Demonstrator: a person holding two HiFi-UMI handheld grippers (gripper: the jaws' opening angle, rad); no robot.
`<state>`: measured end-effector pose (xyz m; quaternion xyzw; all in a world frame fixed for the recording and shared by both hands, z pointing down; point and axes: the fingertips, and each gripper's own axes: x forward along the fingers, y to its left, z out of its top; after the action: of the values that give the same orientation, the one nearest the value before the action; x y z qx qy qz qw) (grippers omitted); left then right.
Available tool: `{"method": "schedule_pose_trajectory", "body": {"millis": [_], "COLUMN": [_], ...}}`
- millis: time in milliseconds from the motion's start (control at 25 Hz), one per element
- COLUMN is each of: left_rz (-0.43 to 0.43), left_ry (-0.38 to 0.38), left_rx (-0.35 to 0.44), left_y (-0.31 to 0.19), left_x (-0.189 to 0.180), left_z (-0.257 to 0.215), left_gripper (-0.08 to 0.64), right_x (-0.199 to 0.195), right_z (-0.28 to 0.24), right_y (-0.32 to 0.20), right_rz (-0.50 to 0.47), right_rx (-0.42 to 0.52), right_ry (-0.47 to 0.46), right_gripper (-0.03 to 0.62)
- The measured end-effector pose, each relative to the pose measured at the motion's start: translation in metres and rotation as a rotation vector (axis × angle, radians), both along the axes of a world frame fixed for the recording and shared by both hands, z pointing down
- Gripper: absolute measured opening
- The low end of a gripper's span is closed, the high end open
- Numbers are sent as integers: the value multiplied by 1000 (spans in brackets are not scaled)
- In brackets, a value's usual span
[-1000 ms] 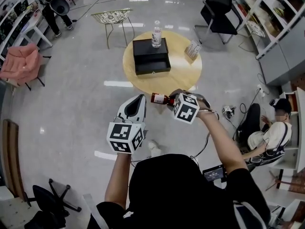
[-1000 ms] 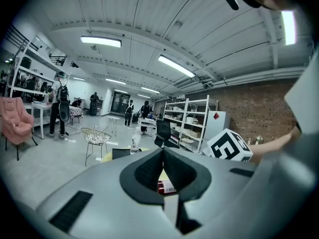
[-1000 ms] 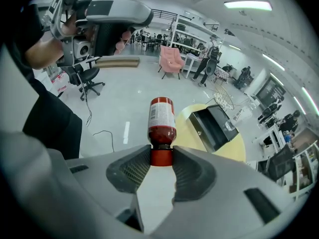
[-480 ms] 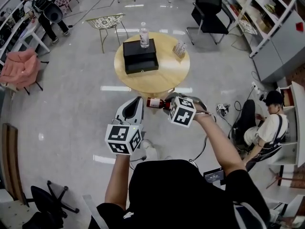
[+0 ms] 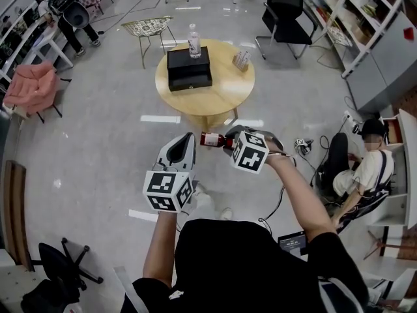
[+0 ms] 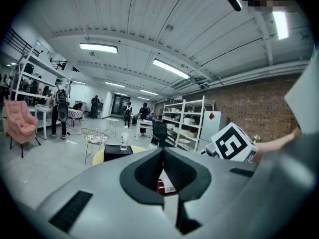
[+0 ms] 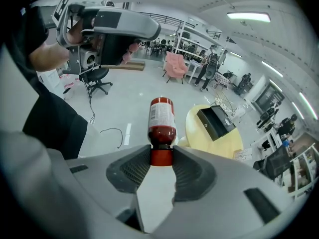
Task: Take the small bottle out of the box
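Right tongs: the right tongs [image 7: 160, 156] are clenched on the red-capped neck of a small dark red glass bottle with a white label [image 7: 161, 118].
Small bottle: it is out of the box, held level in the air over the floor and well apart from the surface; its base points toward the left tongs.
Left tongs: the left tongs [image 6: 163, 153] have their tips pressed together on nothing and are held up just beside the bottle.
Surface: a round pale wooden surface [image 5: 221, 96] stands ahead on the floor.
Box: an open black rectangular box [image 5: 189, 67] sits toward the surface's far left edge, with a clear plastic water bottle [image 5: 193, 44] upright on its far end.
Room: a glossy grey floor [image 5: 98, 149]. A pink armchair [image 5: 36, 87] stands at the left, a wire chair [image 5: 151, 26] and a black office chair [image 5: 287, 12] beyond the surface, white shelving [image 5: 365, 18] at the right, and a person seated on the floor [image 5: 365, 171] at the right.
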<state>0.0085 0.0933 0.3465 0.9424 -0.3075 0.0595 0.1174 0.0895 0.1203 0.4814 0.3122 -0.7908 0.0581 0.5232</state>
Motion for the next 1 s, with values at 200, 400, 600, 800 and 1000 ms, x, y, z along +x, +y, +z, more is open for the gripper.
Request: {"method": "schedule_pose_trajectory", "body": {"millis": [200, 400, 600, 800, 1000], "left_rz": [1, 2, 3, 3, 2], "left_ry": [-7, -4, -2, 1, 7], "left_rx": [4, 10, 14, 17, 18], "left_y": [22, 34, 42, 47, 48], "left_x": [0, 0, -3, -6, -8], "left_z": [1, 3, 2, -1, -1], "left_gripper": [11, 11, 11, 11, 11], "right_x": [-1, -1, -3, -4, -4], "right_z": [-3, -4, -5, -6, -6], "right_y": [18, 29, 37, 42, 44], "right_rz": [-7, -4, -17, -20, -18], "right_rx": [14, 30, 36, 40, 39], "right_ry": [3, 4, 17, 23, 27], "right_gripper": [130, 130, 130, 130, 130]}}
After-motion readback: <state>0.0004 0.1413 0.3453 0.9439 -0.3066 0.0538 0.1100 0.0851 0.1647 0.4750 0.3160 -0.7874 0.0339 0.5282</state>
